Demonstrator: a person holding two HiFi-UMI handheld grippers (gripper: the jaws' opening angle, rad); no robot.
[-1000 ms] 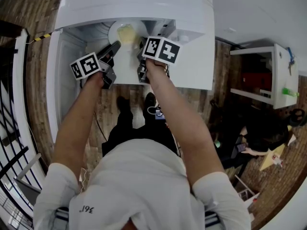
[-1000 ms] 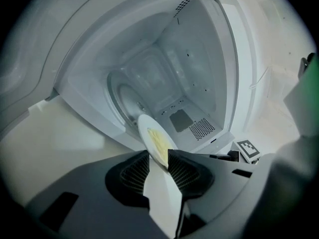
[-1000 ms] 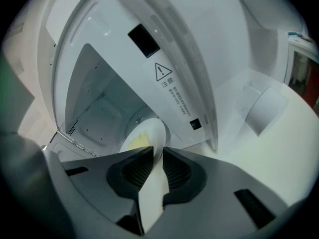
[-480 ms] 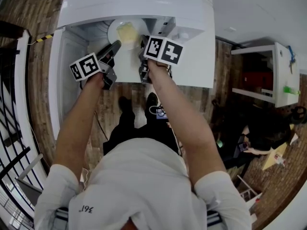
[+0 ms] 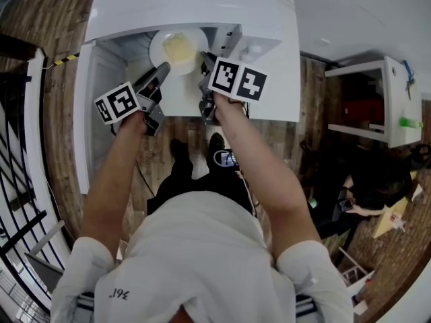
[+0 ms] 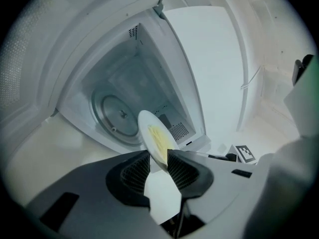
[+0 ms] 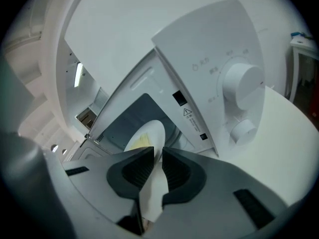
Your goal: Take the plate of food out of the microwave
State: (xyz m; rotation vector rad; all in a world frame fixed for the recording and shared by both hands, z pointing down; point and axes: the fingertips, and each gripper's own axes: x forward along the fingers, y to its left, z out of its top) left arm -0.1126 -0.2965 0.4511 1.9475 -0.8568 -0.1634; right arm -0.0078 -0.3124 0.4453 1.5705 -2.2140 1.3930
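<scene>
A white plate (image 5: 178,50) with yellow food (image 5: 176,46) on it sits at the mouth of the open white microwave (image 5: 195,5). My left gripper (image 5: 161,70) pinches the plate's left rim, and its jaws are closing further on it. My right gripper (image 5: 205,63) is shut on the right rim. In the left gripper view the plate (image 6: 156,137) stands edge-on between the pads of the left gripper (image 6: 158,159), in front of the bare round turntable (image 6: 115,115). The right gripper view shows the plate (image 7: 147,132) wedged in the right gripper (image 7: 158,156).
The microwave door (image 5: 91,126) hangs open at the left. The control panel with two round knobs (image 7: 242,86) lies right of the cavity. A white shelf unit (image 5: 377,106) and a seated person (image 5: 367,194) are far right. Black railings (image 5: 20,200) run down the left.
Both grippers have drawn back towards me with the plate between them. More of the plate now shows outside the cavity.
</scene>
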